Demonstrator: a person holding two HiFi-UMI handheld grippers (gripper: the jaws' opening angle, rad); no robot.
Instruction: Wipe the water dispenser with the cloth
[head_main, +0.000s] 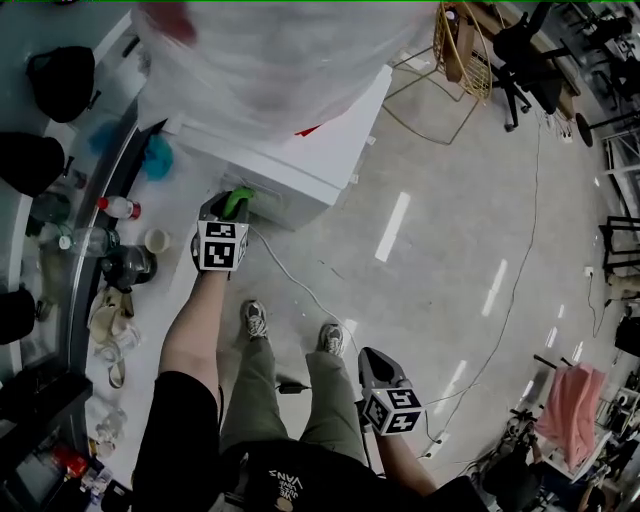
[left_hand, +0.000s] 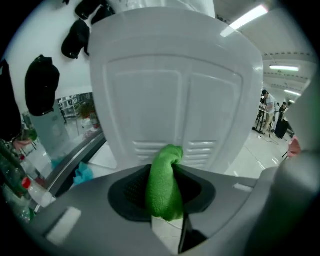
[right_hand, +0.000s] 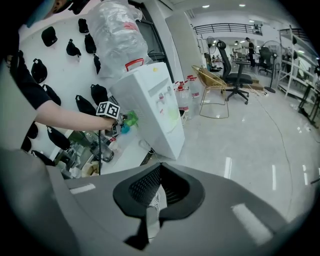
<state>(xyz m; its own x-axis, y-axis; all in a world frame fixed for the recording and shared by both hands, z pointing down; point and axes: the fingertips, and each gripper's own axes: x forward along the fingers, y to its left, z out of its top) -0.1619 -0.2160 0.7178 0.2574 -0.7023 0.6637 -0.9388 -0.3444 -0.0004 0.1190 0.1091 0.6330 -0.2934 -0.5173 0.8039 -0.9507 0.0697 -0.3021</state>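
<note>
Your left gripper sits closest, its jaws clamped on the green cloth. The cloth stands up between them as a folded wad. Its rounded tip meets the white panel of the water dispenser, right where two sets of vent slots run across the lower part of that panel. From your head view, the cloth is low on the dispenser's near face, and your left arm reaches straight forward to it.

The dispenser is a white box with a big clear water bottle upended on top. In the right gripper view you see its front and side, with the bottle leaning over it. A white power cord trails from its base across the glossy floor towards your shoes.

Your right gripper hangs low by your right leg, well apart from the dispenser. Its jaws are drawn close together with nothing held between them.

To your left, a counter carries a red-capped bottle, a cup and a blue rag. Black caps hang on the white wall above it. Farther off stand a wicker chair and a black office chair.
</note>
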